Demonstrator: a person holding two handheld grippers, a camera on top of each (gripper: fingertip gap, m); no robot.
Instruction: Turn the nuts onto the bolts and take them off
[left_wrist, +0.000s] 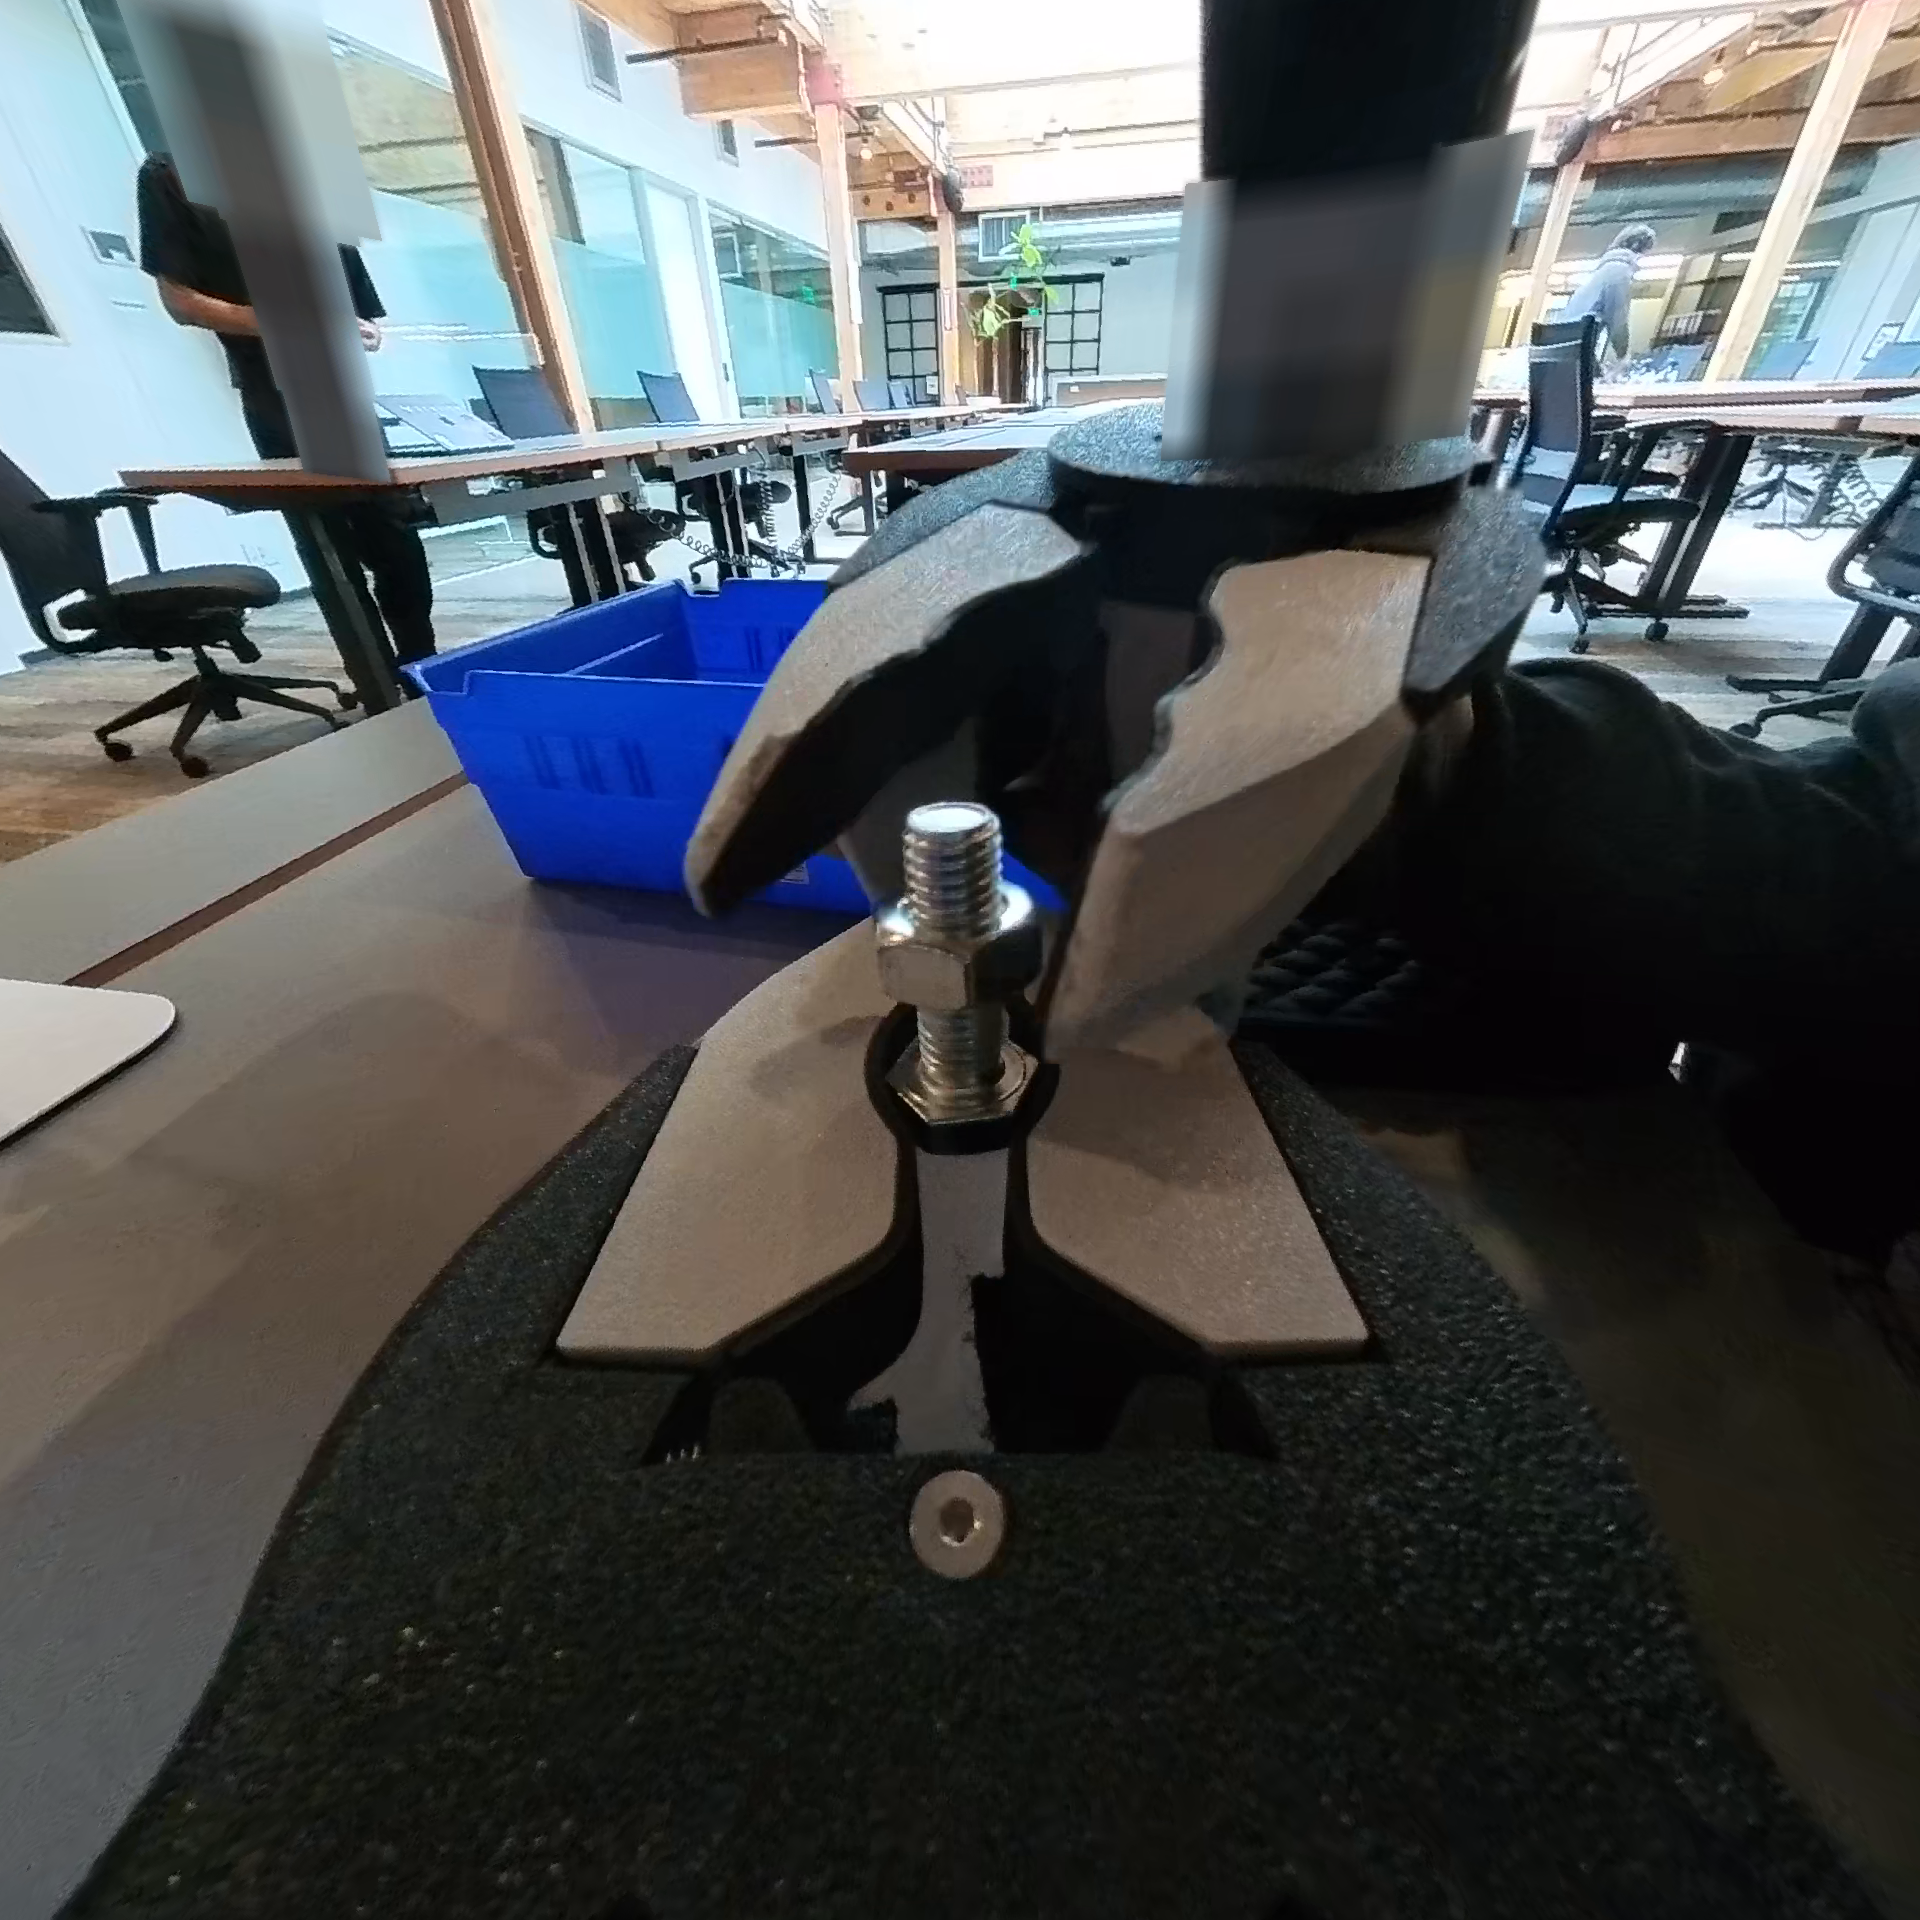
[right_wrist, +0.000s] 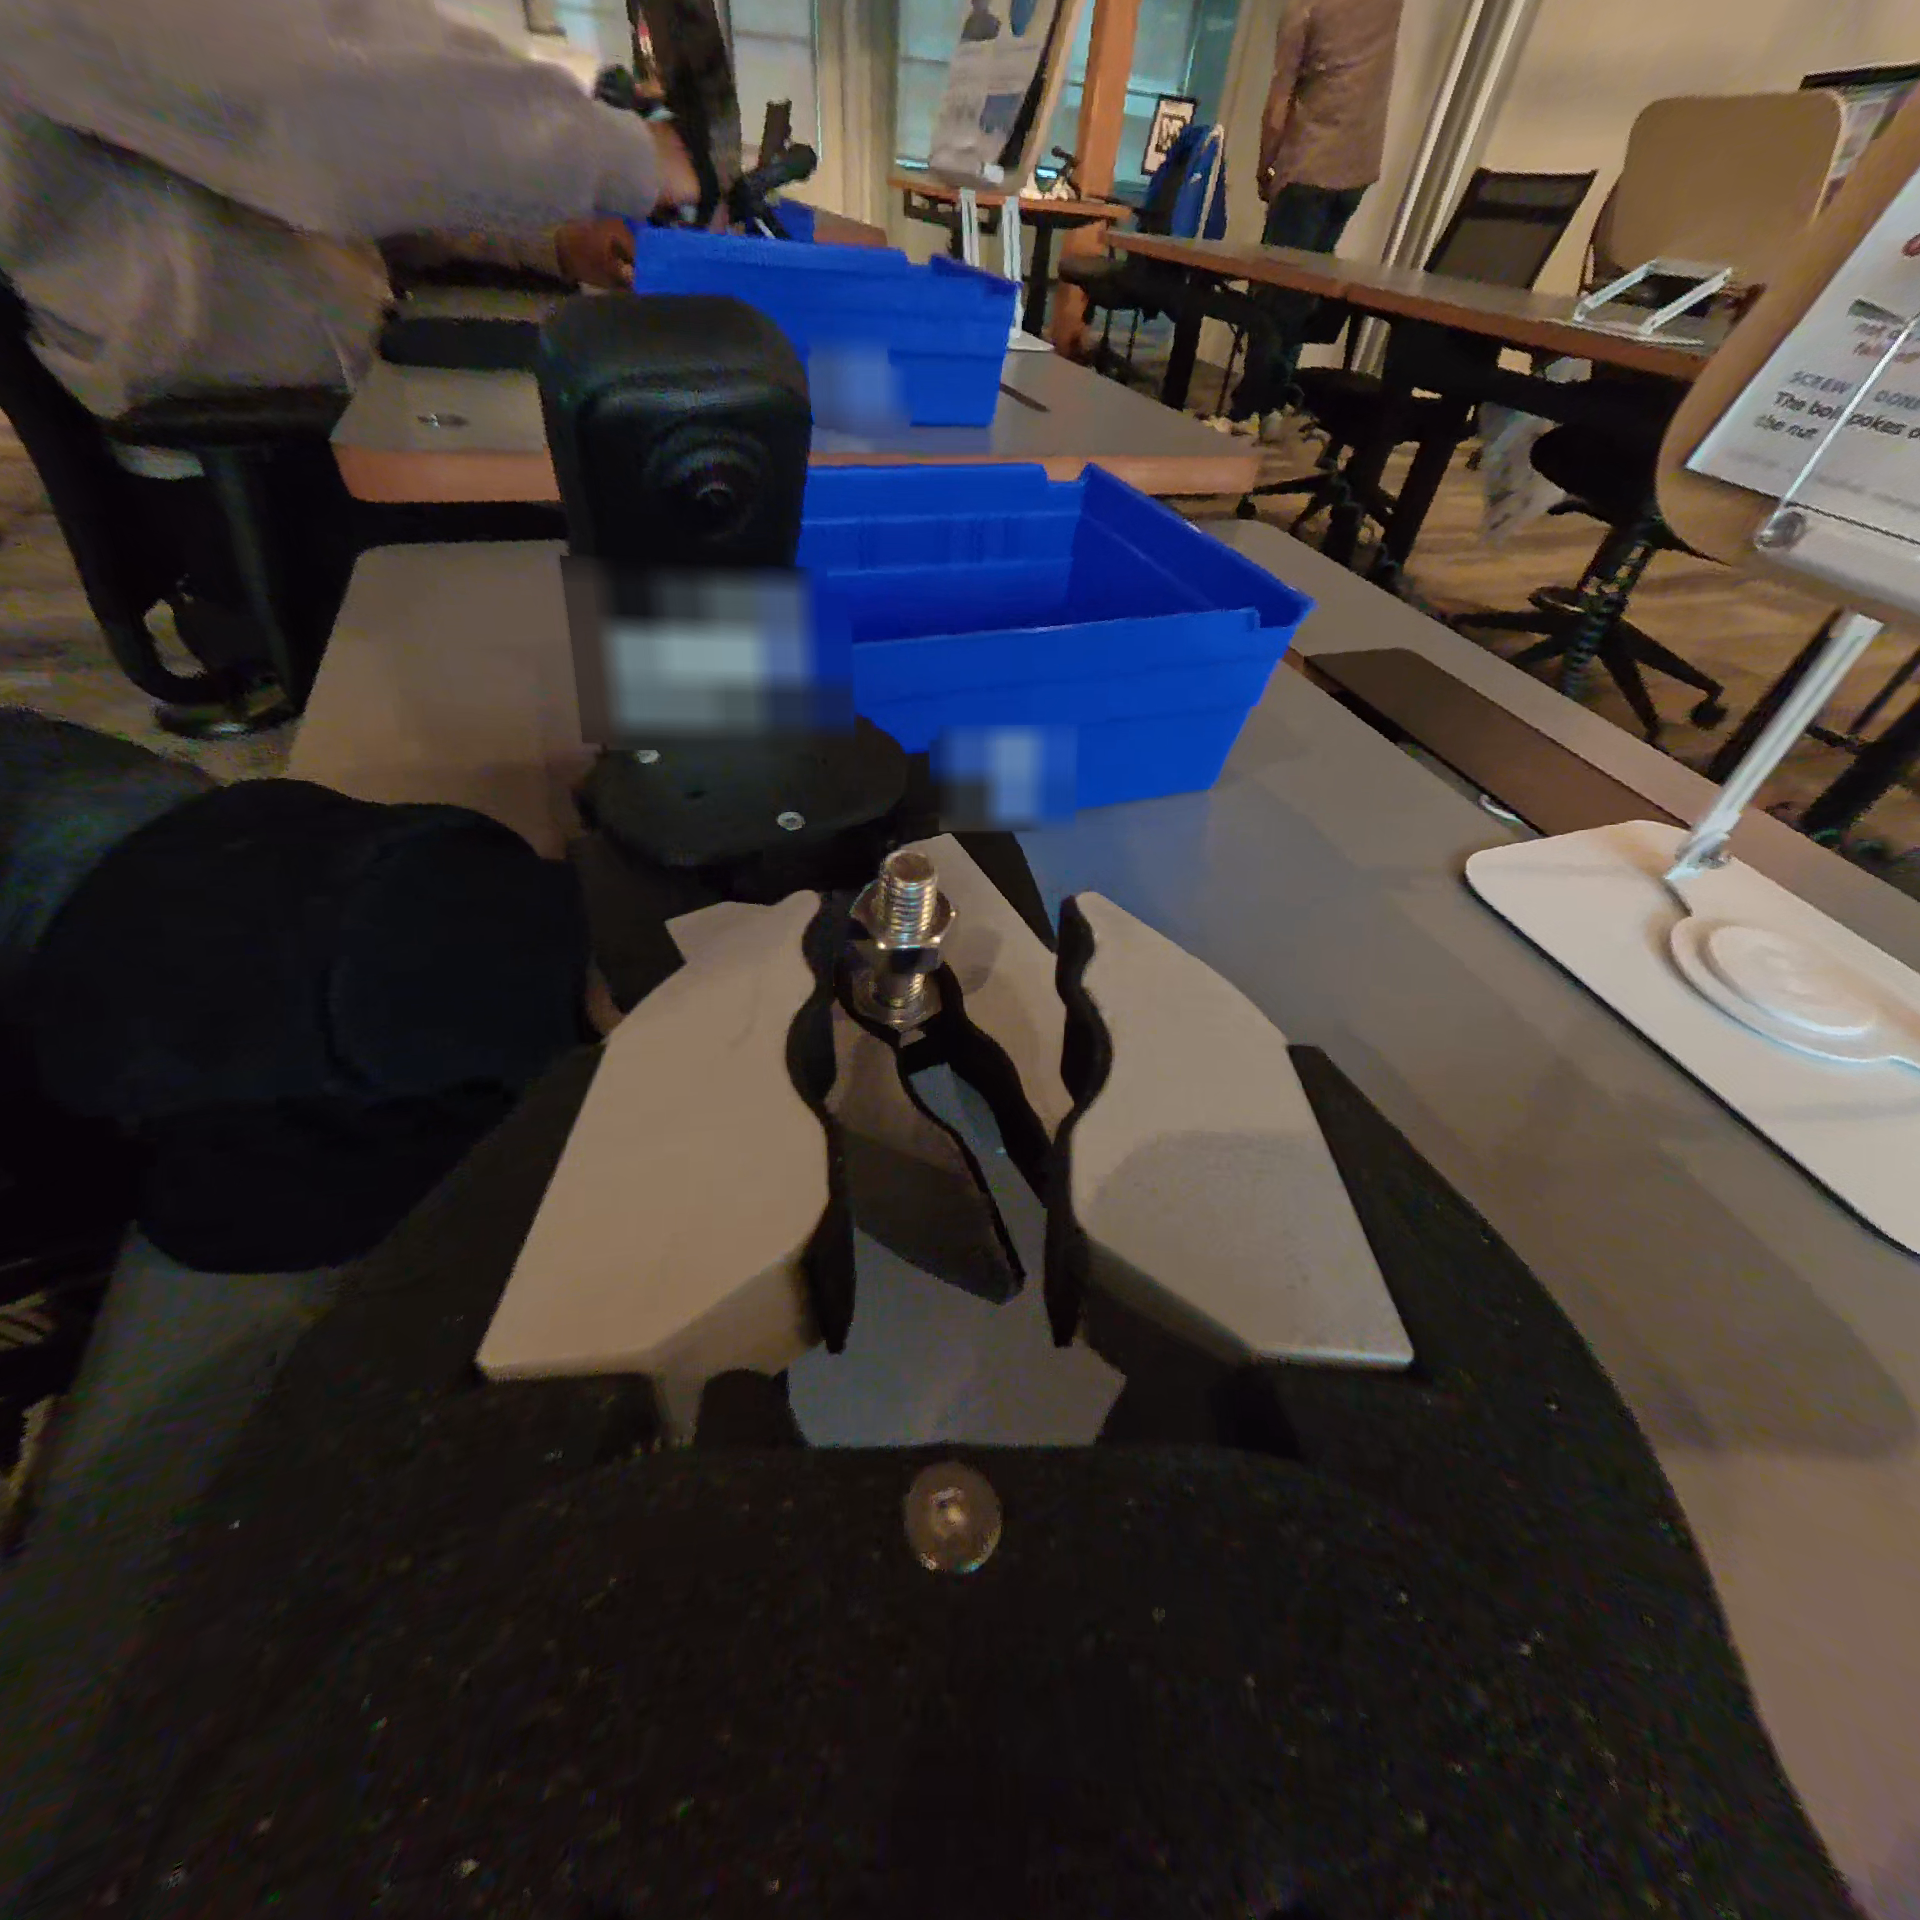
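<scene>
A silver bolt (left_wrist: 951, 852) stands upright with its thread up. My left gripper (left_wrist: 961, 1081) is shut on the bolt's hex head, level with the table. A silver nut (left_wrist: 956, 956) sits partway down the thread. My right gripper (left_wrist: 914, 956) comes down from above and is open, with one finger on each side of the nut; the finger on the right is close to it, the other stands apart. In the right wrist view the bolt (right_wrist: 909, 878) and nut (right_wrist: 902, 920) stand between my right gripper's (right_wrist: 925, 914) spread fingertips, with the left gripper's camera (right_wrist: 675, 436) behind.
A blue bin (left_wrist: 603, 748) stands on the grey table just behind the bolt; it also shows in the right wrist view (right_wrist: 1091, 665). A white stand base (right_wrist: 1662, 956) lies to the right. A black-gloved hand (right_wrist: 260, 1018) holds the left gripper. Desks, chairs and people are farther off. About 6 cm separates my left fingertips from my right.
</scene>
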